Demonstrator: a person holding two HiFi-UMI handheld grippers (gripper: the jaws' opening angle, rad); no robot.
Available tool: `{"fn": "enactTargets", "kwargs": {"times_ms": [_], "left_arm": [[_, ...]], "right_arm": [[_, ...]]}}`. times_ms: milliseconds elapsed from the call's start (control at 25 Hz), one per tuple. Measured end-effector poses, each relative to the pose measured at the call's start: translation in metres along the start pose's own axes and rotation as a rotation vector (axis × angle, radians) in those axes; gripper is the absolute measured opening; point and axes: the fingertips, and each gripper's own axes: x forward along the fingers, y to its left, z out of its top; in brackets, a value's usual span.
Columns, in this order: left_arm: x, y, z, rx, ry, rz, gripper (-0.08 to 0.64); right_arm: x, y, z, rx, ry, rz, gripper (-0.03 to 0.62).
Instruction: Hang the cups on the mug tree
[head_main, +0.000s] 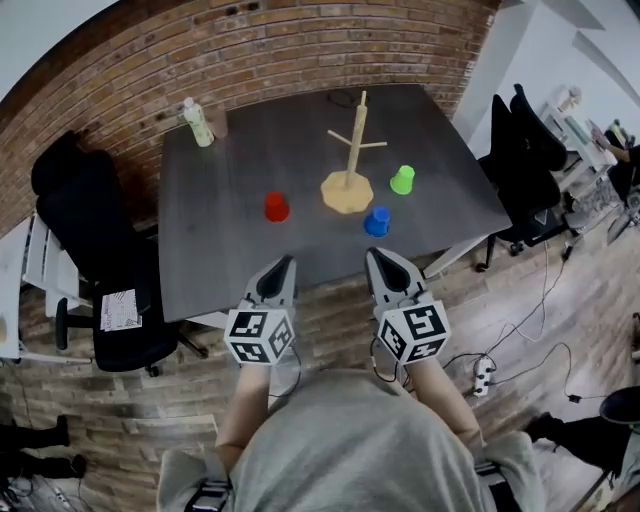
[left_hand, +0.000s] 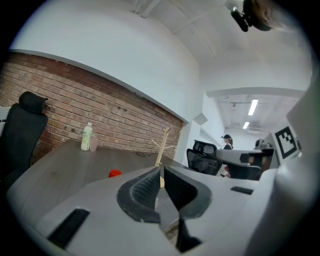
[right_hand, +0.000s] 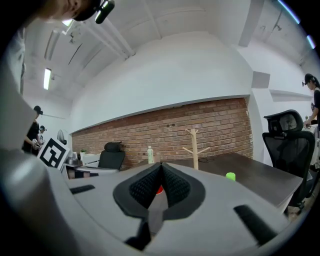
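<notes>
A wooden mug tree (head_main: 350, 150) stands on the dark table (head_main: 240, 250) with bare pegs. Three cups sit upside down around it: a red cup (head_main: 276, 207) to its left, a blue cup (head_main: 377, 221) at its front right, a green cup (head_main: 402, 180) to its right. My left gripper (head_main: 285, 265) and right gripper (head_main: 379, 257) hover side by side at the table's near edge, both shut and holding nothing. The left gripper view shows the tree (left_hand: 161, 145) and the red cup (left_hand: 115, 173). The right gripper view shows the tree (right_hand: 194, 149) and the green cup (right_hand: 230, 176).
A pale green bottle (head_main: 198, 122) and a brownish tumbler (head_main: 219, 123) stand at the table's far left corner. Black office chairs flank the table on the left (head_main: 105, 270) and right (head_main: 525, 165). A brick wall runs behind. Cables and a power strip (head_main: 482, 375) lie on the floor.
</notes>
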Motion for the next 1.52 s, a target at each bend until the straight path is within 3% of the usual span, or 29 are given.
{"fn": "enactTargets", "kwargs": {"times_ms": [120,400,800,1120,1520], "left_arm": [[0.006,0.004,-0.002,0.02,0.011,-0.021,0.042],[0.014,0.009,-0.013,0.033,0.042,-0.031,0.117],[0.038,0.03,-0.023,0.03,0.058,0.009,0.25],[0.078,0.061,-0.03,0.031,0.068,0.073,0.282],[0.139,0.13,-0.051,0.017,0.103,0.225,0.284]], "right_arm": [[0.003,-0.006,-0.007,0.009,0.014,-0.026,0.0],[-0.002,-0.017,-0.024,0.019,0.06,-0.054,0.073],[0.003,-0.037,-0.034,0.041,0.091,-0.063,0.17],[0.025,-0.063,-0.039,0.047,0.106,-0.079,0.204],[0.063,-0.106,-0.031,-0.003,0.1,-0.074,0.207]]}}
